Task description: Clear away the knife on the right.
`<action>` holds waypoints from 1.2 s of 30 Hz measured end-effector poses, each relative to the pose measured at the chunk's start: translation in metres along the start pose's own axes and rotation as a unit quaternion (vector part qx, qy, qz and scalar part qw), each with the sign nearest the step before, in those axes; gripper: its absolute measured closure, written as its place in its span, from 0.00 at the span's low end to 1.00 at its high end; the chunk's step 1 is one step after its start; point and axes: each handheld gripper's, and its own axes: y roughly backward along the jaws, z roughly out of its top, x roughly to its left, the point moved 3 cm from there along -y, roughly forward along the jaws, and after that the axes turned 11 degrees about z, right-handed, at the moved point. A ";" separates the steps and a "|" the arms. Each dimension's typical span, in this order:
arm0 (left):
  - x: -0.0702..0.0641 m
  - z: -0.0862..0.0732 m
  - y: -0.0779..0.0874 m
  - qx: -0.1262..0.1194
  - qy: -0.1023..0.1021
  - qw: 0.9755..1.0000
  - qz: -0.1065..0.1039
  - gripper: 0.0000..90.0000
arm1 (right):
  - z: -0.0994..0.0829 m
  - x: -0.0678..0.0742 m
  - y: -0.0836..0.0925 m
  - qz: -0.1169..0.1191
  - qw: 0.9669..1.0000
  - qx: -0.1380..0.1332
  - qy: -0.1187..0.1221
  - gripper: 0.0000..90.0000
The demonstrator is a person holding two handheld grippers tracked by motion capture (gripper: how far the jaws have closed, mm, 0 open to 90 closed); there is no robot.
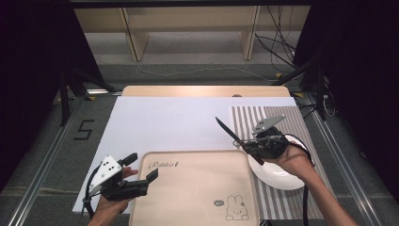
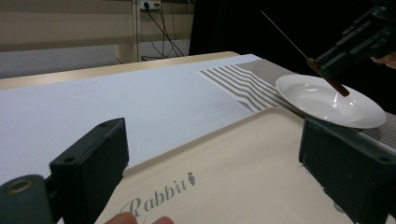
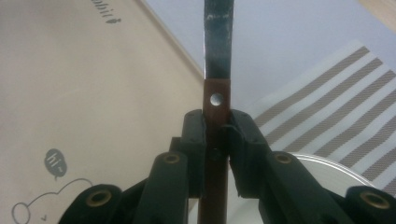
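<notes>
A knife (image 1: 228,129) with a dark blade and a brown riveted handle (image 3: 216,100) is clamped by its handle in my right gripper (image 1: 244,145), blade pointing up and to the left. It hangs over the gap between the beige tray (image 1: 197,188) and the white plate (image 1: 277,176). The right gripper view has both pads pressed on the handle (image 3: 215,140). My left gripper (image 1: 142,166) rests open at the tray's left edge. Nothing sits between its jaws (image 2: 219,163), which frame the tray's "Rabbit" print.
The plate (image 2: 322,105) lies on a grey-striped placemat (image 1: 244,120) at the right. A white sheet (image 1: 164,122) covers the table behind the tray. The tray (image 3: 93,93) has a rabbit drawing in its near right corner. Shelving and cables stand beyond the table.
</notes>
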 end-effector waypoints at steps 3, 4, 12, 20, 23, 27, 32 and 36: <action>0.000 0.000 0.000 0.000 0.000 1.000 -0.001 0.09 | 0.000 0.009 -0.003 0.005 1.000 0.002 0.008 0.86; 0.000 0.000 0.000 0.000 0.000 1.000 -0.001 0.09 | 0.000 0.009 -0.003 0.005 1.000 0.002 0.008 0.86; 0.001 0.000 0.001 -0.001 0.001 1.000 0.001 0.09 | 0.001 0.033 -0.023 0.036 0.999 0.001 0.024 0.86; 0.001 0.000 0.002 -0.002 -0.001 1.000 0.001 0.09 | 0.002 0.043 -0.029 0.046 0.998 0.009 0.029 0.86; 0.001 0.000 0.002 -0.002 -0.001 1.000 0.001 0.09 | 0.002 0.045 -0.030 0.047 0.998 0.009 0.032 0.86; 0.001 0.000 0.002 -0.003 -0.002 1.000 0.001 0.09 | 0.001 0.052 -0.033 0.059 0.998 0.015 0.037 0.86; 0.000 0.001 0.003 -0.004 -0.002 1.000 0.001 0.09 | 0.002 0.059 -0.034 0.070 0.997 0.015 0.040 0.86; 0.001 0.001 0.003 -0.003 -0.002 1.000 0.002 0.09 | 0.004 0.063 -0.033 0.077 0.996 0.013 0.037 0.86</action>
